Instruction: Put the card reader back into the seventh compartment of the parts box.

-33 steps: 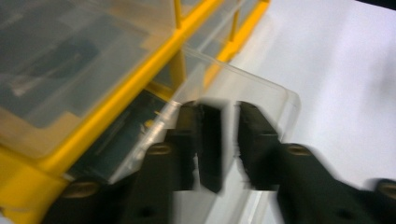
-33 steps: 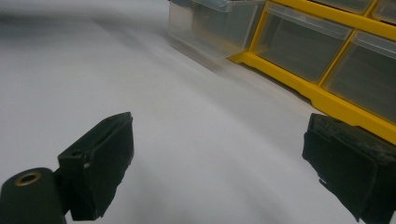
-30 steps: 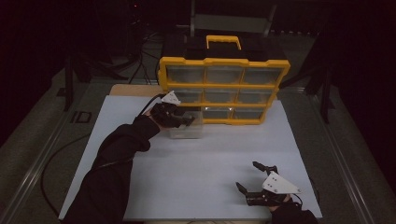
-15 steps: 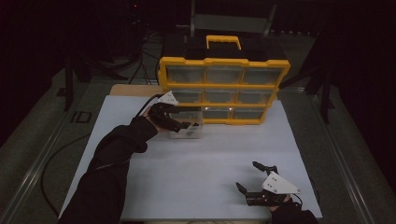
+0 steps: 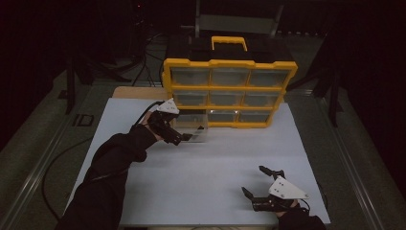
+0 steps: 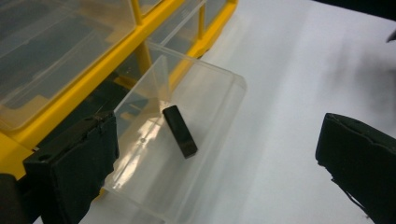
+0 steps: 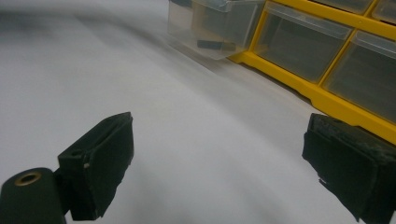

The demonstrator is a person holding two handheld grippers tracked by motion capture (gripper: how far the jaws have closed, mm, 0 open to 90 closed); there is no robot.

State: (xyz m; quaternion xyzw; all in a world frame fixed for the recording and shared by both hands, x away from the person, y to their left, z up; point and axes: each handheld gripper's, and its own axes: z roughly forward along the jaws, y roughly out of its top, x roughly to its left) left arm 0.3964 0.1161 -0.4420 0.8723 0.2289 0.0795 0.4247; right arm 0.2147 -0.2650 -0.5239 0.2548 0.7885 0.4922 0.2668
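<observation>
Drawer (image 6: 187, 135): clear, pulled partly out of yellow organiser (image 5: 230, 91), bottom row, holding one black block (image 6: 180, 130). Left gripper (image 5: 184, 137) at the drawer front, jaws spread; right gripper (image 5: 261, 184) spread, well apart. We judge retrieval next: reach in, pinch block.

You can read no text, no label, no brand, no number, nothing legible on the yellow drawer cabinet (image 5: 230, 86), nothing on the clear drawer (image 6: 177, 140)

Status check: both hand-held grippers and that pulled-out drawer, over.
Left gripper open, at clear drawer. Drawer pulled out, black block inside. Right gripper open, idle over white table. Nothing in the way.
</observation>
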